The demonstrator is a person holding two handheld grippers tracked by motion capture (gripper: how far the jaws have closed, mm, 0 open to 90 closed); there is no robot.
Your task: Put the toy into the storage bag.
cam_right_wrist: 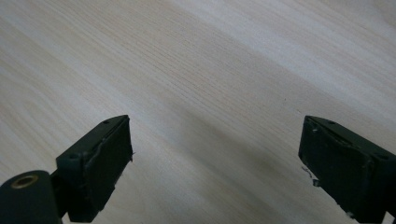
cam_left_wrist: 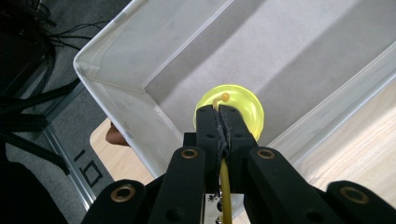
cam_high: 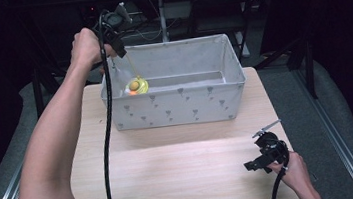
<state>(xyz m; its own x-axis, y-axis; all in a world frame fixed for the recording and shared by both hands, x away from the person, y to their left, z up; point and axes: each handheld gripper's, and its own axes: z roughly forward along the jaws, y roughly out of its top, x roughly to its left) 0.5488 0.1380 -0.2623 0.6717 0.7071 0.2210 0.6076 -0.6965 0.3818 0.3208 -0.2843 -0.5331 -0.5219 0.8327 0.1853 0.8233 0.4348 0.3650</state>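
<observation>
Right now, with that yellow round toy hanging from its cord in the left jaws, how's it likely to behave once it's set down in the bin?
The yellow toy hangs by a thin cord pinched in the left gripper, so it probably swings easily. It looks round, so it may roll on the floor of the fabric bin. The thin cord suggests it is light.

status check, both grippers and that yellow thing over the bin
Left gripper shut on the yellow toy's cord, toy hanging inside the grey fabric bin, left end. Right gripper open, empty, over bare table. Nothing in the way.
</observation>
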